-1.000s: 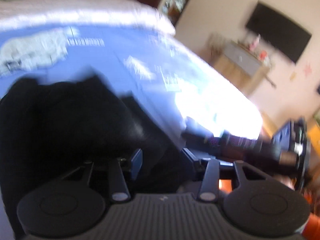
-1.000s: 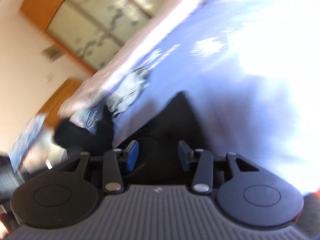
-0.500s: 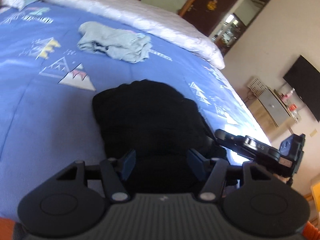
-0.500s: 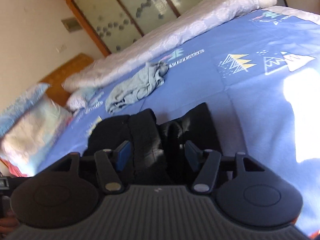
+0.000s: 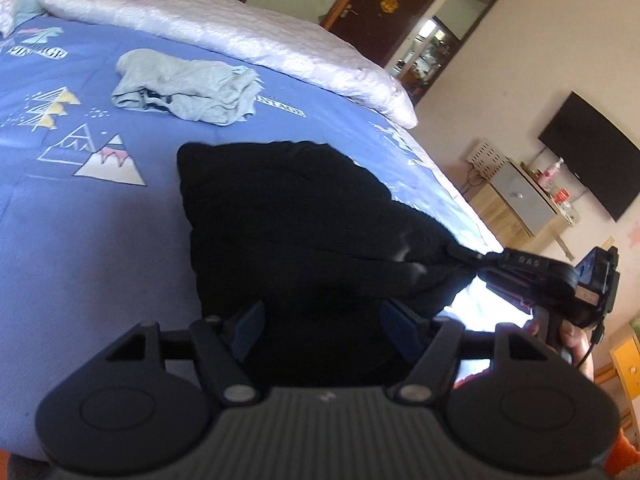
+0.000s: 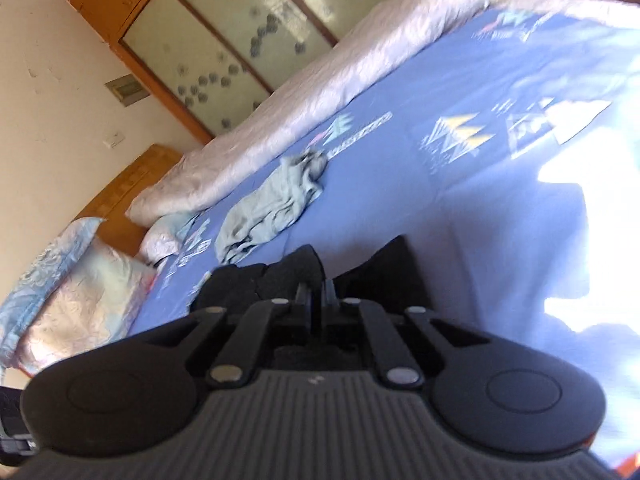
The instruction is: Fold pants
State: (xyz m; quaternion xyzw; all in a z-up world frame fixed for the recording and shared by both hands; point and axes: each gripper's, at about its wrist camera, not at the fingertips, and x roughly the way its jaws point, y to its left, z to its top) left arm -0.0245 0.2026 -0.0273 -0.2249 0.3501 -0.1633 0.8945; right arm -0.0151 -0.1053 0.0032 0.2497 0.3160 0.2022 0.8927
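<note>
**Left wrist view: black pants pinched at one corner on the bed**

In the left wrist view, the pants (image 5: 304, 224) are seen as a dark, bunched heap on the blue bed (image 5: 92, 248), near its front edge. The left tongs (image 5: 322, 326) are held wide over the near part of the heap; their jaws have just been opening, the black cloth is seen between them, and the blue pads (image 5: 250, 326) are not pressed on it. At the right of this view the right tongs (image 5: 466, 256) are shut on a corner of the pants, and the cloth is drawn into a taut point toward them. A hand (image 5: 572, 340) is seen on the handle of those tongs. Beyond the pants, a grey garment (image 5: 188, 92) lies crumpled on the bed, well apart from them. A white quilt (image 5: 224, 28) is rolled along the far side of the bed. A dark screen (image 5: 588, 160) is mounted on the wall at the right, above a cabinet (image 5: 520, 196).

In the right wrist view, which is blurred, the right tongs (image 6: 318, 292) have just been closing and are now shut, with a fold of the pants (image 6: 296, 272) clamped between the jaws. The grey garment (image 6: 272, 204) is seen further off on the bed (image 6: 400, 184), and a pillow (image 6: 68, 288) lies at the left. Bright sunlight is cast across the right part of the bed.
</note>
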